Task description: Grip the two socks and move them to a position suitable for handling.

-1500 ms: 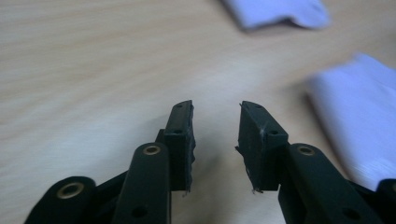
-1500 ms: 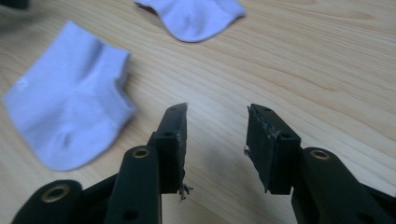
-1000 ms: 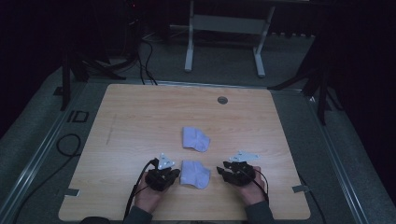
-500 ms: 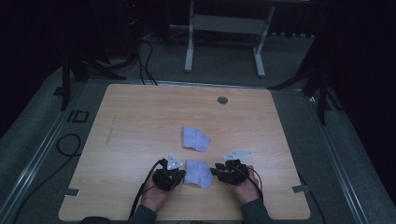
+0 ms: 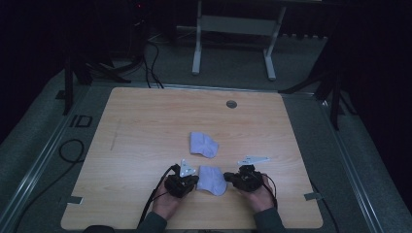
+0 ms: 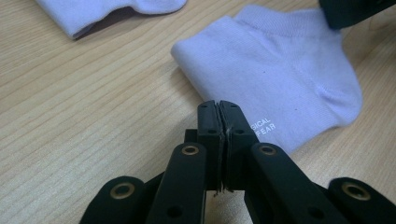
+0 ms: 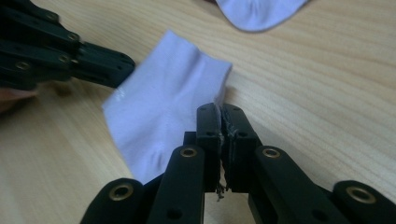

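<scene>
A folded pale-lilac sock (image 5: 211,179) lies near the table's front edge, with small white lettering on it (image 6: 280,70). My left gripper (image 5: 194,180) is at its left side, jaws pressed together, tip (image 6: 219,107) touching the sock's edge with no cloth seen between them. My right gripper (image 5: 228,178) is at the sock's right side, also shut, its tip (image 7: 218,112) against the corner of the sock (image 7: 163,107). A second lilac sock (image 5: 203,144) lies a little farther back, apart from both grippers.
The wooden table (image 5: 145,126) has a round grommet (image 5: 231,104) near its far edge. Cables trail from both grippers toward the person's hands. A loose cable (image 5: 68,150) lies on the floor at the left. A metal stand (image 5: 233,29) rises behind the table.
Both grippers have moved inward toward the near sock, from a little apart to touching its left and right sides. The far sock has not moved.
</scene>
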A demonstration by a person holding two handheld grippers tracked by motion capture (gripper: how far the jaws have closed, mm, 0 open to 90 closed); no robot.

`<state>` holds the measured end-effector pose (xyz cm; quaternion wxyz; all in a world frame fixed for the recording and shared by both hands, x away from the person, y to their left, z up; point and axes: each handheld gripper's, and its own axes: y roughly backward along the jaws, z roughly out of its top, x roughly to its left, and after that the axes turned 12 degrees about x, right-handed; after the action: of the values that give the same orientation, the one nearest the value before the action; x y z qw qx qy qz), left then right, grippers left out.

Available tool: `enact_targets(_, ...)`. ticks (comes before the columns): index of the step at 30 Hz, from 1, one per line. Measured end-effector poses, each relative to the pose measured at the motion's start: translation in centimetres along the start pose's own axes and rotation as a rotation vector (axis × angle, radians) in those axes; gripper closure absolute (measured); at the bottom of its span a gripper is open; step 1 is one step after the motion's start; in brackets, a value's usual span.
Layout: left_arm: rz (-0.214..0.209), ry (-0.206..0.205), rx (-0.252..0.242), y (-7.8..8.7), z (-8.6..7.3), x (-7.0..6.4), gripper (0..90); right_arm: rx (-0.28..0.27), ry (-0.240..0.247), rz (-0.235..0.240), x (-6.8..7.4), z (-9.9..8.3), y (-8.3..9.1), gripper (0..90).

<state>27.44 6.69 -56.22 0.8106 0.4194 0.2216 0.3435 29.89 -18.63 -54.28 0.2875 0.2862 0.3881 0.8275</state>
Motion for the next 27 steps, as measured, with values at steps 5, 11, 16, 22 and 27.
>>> enact_targets(5, -0.003, 0.013, 0.001, 0.2, -0.1, 0.1, 85.9, -0.041, 0.02, 0.017, 0.8, 0.5, 1.0, 86.4)
enact_targets(11, -0.003, 0.03, -0.029, 1.6, -0.2, 0.7, 84.3, -0.069, 0.053, 0.03, 1.5, 1.4, 1.9, 86.3)
enact_targets(16, -0.004, 0.067, -0.064, 3.1, -0.4, 1.7, 83.6, -0.087, 0.099, 0.036, 2.6, 2.8, 2.6, 86.3)
enact_targets(22, -0.02, 0.1, -0.061, 4.6, -0.7, 3.2, 82.3, -0.069, 0.152, 0.034, 4.3, 4.7, 1.9, 86.2)
enact_targets(27, -0.014, 0.11, -0.083, 5.6, -0.8, 3.7, 82.9, -0.007, 0.187, 0.012, 5.6, 6.4, 0.2, 86.2)
